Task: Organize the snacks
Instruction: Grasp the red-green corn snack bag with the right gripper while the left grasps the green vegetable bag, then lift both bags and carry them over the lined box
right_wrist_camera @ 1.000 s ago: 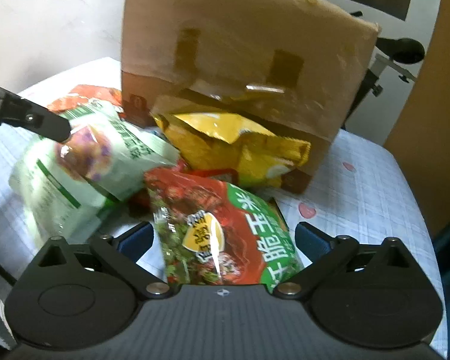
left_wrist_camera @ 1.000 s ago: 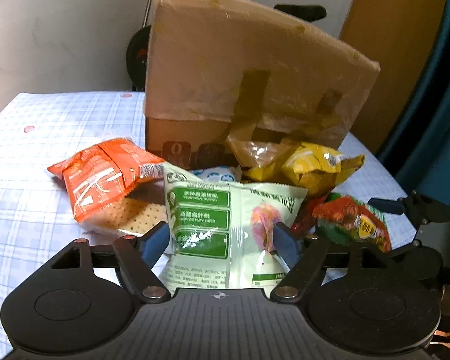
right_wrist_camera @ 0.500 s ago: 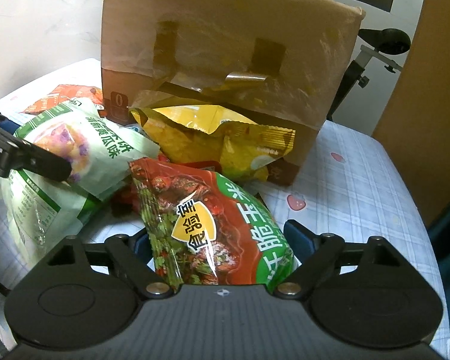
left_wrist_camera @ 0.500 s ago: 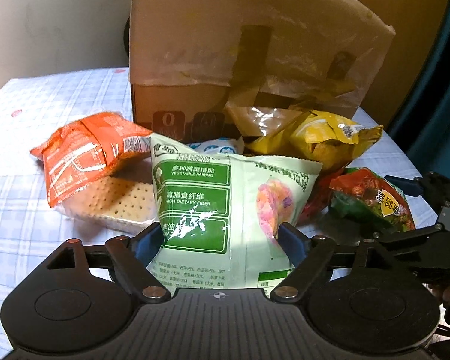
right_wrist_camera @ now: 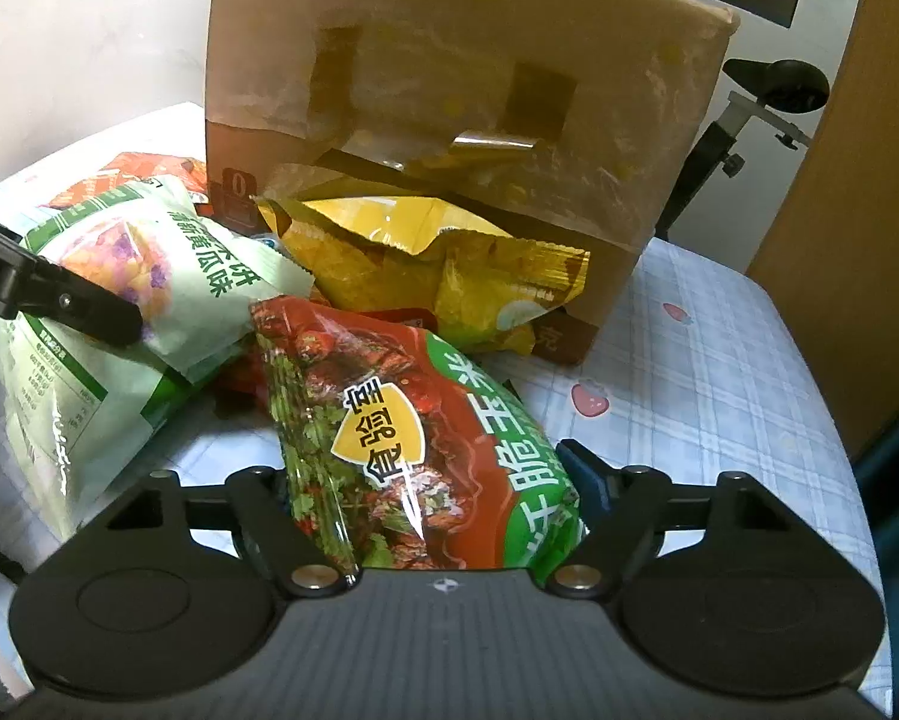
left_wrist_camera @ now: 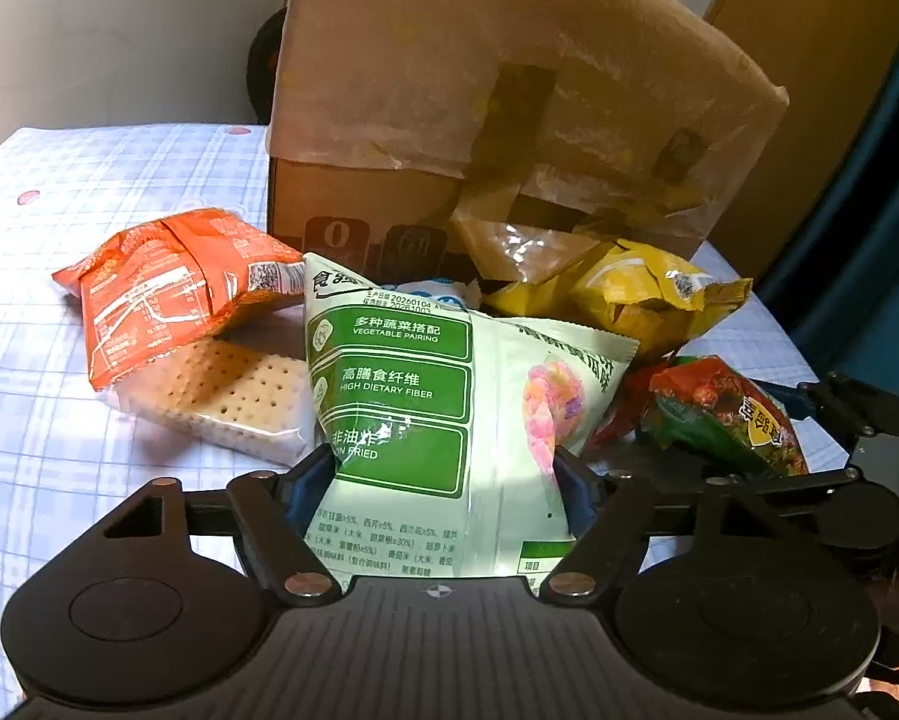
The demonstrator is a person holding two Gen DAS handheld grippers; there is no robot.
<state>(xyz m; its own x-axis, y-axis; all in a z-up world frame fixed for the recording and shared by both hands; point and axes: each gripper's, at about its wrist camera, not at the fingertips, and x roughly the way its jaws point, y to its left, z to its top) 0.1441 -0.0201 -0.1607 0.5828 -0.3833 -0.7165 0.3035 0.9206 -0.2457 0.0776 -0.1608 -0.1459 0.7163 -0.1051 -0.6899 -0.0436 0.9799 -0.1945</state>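
Our left gripper (left_wrist_camera: 443, 474) closes on the puffy pale-green foil snack bag (left_wrist_camera: 449, 396), right gripper (right_wrist_camera: 431, 498) on the red-green one (right_wrist_camera: 413, 420); fingers touching: light, crushable, slippery.

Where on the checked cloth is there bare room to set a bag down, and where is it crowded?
Bare cloth lies left of the orange pack and the box. More shows right of the box, by the strawberry print. In front of the box it is crowded: yellow bag, green bag, red bag, crackers.
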